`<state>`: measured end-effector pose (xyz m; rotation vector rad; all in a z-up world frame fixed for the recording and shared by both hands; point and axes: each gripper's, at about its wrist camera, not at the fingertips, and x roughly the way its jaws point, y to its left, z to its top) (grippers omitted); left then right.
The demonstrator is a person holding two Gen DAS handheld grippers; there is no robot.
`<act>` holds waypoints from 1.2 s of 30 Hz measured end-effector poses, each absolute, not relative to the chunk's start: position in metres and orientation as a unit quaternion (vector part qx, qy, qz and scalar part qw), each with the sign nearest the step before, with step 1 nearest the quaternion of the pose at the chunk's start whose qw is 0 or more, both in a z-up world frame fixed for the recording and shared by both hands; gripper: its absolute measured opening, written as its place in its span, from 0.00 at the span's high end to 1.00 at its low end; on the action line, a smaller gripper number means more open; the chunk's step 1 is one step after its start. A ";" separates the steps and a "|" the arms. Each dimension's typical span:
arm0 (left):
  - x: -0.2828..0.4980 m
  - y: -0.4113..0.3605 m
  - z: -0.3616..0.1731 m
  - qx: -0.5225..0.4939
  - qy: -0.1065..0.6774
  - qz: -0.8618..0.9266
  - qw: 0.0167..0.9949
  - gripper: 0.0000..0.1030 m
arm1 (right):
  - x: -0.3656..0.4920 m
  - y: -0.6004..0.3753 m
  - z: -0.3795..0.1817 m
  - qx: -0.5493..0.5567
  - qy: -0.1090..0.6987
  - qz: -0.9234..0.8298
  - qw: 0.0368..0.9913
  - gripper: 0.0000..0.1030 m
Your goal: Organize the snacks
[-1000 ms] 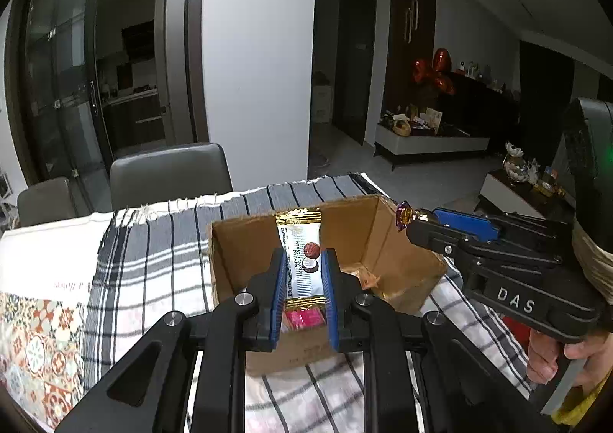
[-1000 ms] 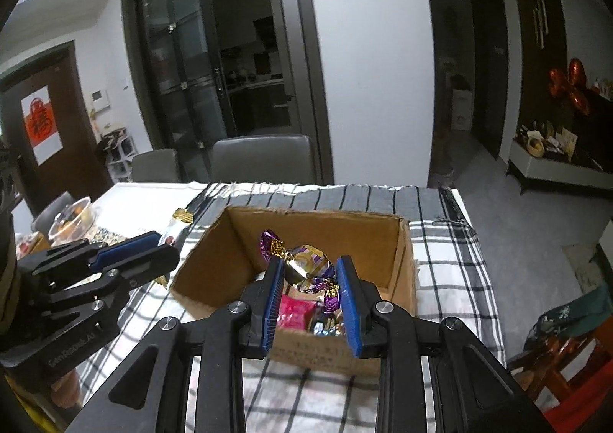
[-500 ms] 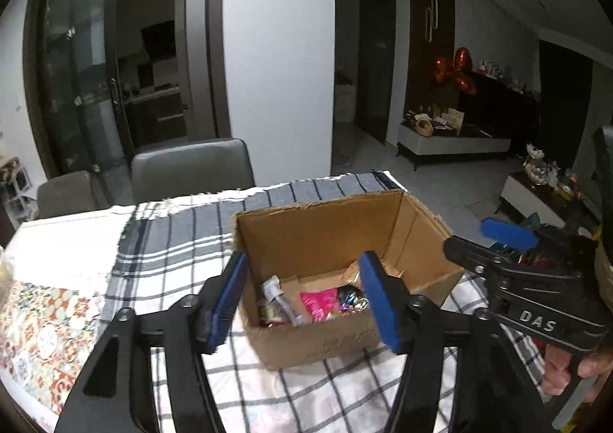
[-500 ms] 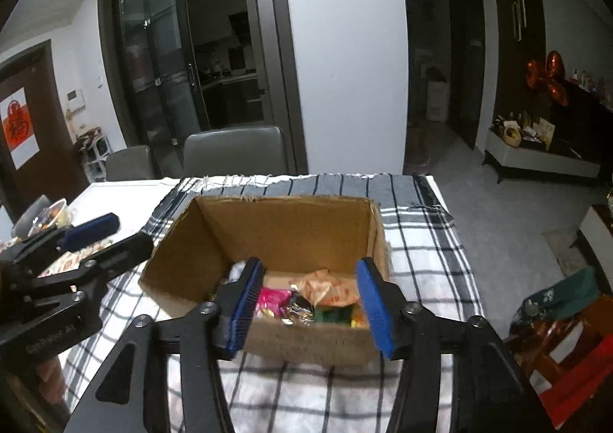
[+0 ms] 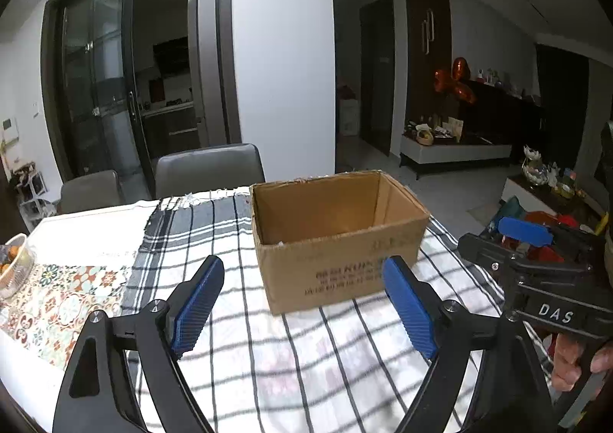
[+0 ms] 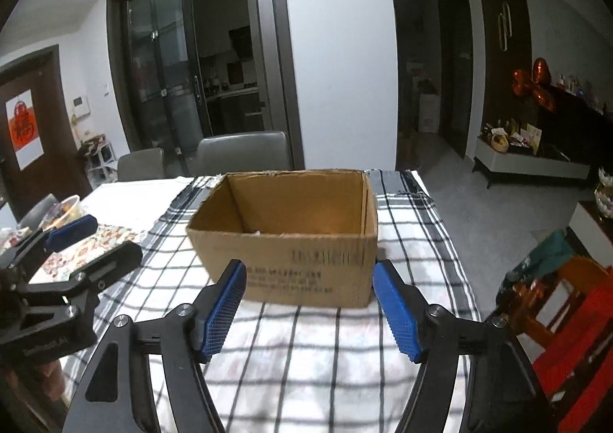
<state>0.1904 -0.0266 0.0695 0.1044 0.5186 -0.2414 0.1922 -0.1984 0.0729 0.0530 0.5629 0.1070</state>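
Note:
An open brown cardboard box [image 5: 337, 237] [image 6: 287, 237] stands on the checked cloth; its walls hide the snacks inside from both views. My left gripper [image 5: 302, 302] is drawn back in front of the box, jaws opening wide, nothing between the blue pads. My right gripper [image 6: 310, 310] also sits back from the box's near wall, jaws opening and empty. The right gripper [image 5: 536, 253] shows at the right of the left wrist view, held by a hand [image 5: 574, 360]; the left gripper [image 6: 72, 253] shows at the left of the right wrist view.
The black-and-white checked cloth [image 6: 314, 364] covers the table, with a patterned runner [image 5: 57, 302] to the left. A bowl of fruit [image 5: 13, 264] [image 6: 63, 209] sits at the far left. Grey chairs [image 5: 208, 170] stand behind the table. Red and orange things [image 6: 574, 318] lie right of the table.
Both grippers let go of their snack wrappers over the box, opened and pulled back toward me. The snacks, seen inside the box before, are now hidden by its near wall.

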 end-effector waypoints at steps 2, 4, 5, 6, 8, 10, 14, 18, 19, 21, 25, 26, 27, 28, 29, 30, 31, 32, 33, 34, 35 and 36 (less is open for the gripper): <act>0.175 -0.026 0.070 0.054 0.250 -0.119 0.959 0.14 | 0.177 -0.198 0.073 0.027 0.274 0.048 0.960 0.25; 0.162 -0.026 0.069 0.057 0.248 -0.119 0.960 0.13 | 0.161 -0.196 0.073 0.022 0.270 0.048 0.962 0.25; 0.155 -0.026 0.069 0.058 0.246 -0.120 0.960 0.12 | 0.154 -0.195 0.072 0.020 0.271 0.047 0.961 0.25; 0.150 -0.025 0.069 0.057 0.247 -0.120 0.960 0.10 | 0.147 -0.193 0.072 0.021 0.271 0.050 0.961 0.25; 0.140 -0.022 0.067 0.047 0.247 -0.124 0.960 0.09 | 0.135 -0.193 0.071 0.022 0.269 0.048 0.962 0.25; 0.134 -0.018 0.066 0.038 0.247 -0.127 0.960 0.08 | 0.125 -0.190 0.071 0.022 0.267 0.051 0.962 0.25; 0.122 -0.015 0.065 0.031 0.253 -0.133 0.958 0.08 | 0.107 -0.184 0.073 0.012 0.259 0.051 0.965 0.25; 0.110 -0.013 0.067 0.031 0.250 -0.131 0.959 0.04 | 0.091 -0.181 0.078 0.007 0.242 0.044 0.969 0.25; 0.106 -0.013 0.068 0.031 0.248 -0.131 0.959 0.04 | 0.088 -0.181 0.079 0.007 0.240 0.044 0.970 0.25; 0.102 -0.013 0.069 0.033 0.244 -0.127 0.961 0.03 | 0.084 -0.181 0.079 0.007 0.239 0.045 0.970 0.25; 0.093 -0.012 0.073 0.034 0.238 -0.126 0.963 0.00 | 0.080 -0.183 0.079 0.018 0.243 0.050 0.969 0.25; 0.091 -0.012 0.073 0.035 0.237 -0.124 0.963 0.00 | 0.080 -0.183 0.079 0.020 0.242 0.051 0.969 0.25; 0.090 -0.011 0.074 0.037 0.236 -0.123 0.963 0.00 | 0.079 -0.184 0.079 0.019 0.242 0.051 0.969 0.25; 0.090 -0.011 0.074 0.038 0.235 -0.122 0.964 0.00 | 0.078 -0.184 0.079 0.018 0.241 0.050 0.969 0.25; 0.089 -0.009 0.074 0.037 0.233 -0.120 0.964 0.00 | 0.077 -0.184 0.080 0.018 0.241 0.049 0.969 0.25; 0.089 -0.009 0.074 0.036 0.233 -0.118 0.965 0.00 | 0.076 -0.184 0.080 0.016 0.239 0.047 0.970 0.25; 0.088 -0.009 0.074 0.036 0.233 -0.117 0.965 0.00 | 0.075 -0.183 0.080 0.015 0.237 0.046 0.970 0.25; 0.088 -0.008 0.073 0.035 0.234 -0.116 0.965 0.00 | 0.074 -0.184 0.081 0.014 0.236 0.045 0.971 0.25; 0.088 -0.008 0.073 0.034 0.236 -0.118 0.964 0.00 | 0.073 -0.183 0.082 0.011 0.233 0.044 0.971 0.25; 0.088 -0.008 0.073 0.033 0.237 -0.118 0.964 0.00 | 0.072 -0.182 0.083 0.010 0.231 0.043 0.972 0.25; 0.088 -0.008 0.072 0.032 0.238 -0.118 0.963 0.00 | 0.071 -0.182 0.084 0.008 0.229 0.043 0.973 0.25; 0.089 -0.008 0.072 0.030 0.238 -0.118 0.963 0.00 | 0.070 -0.181 0.084 0.004 0.227 0.042 0.973 0.25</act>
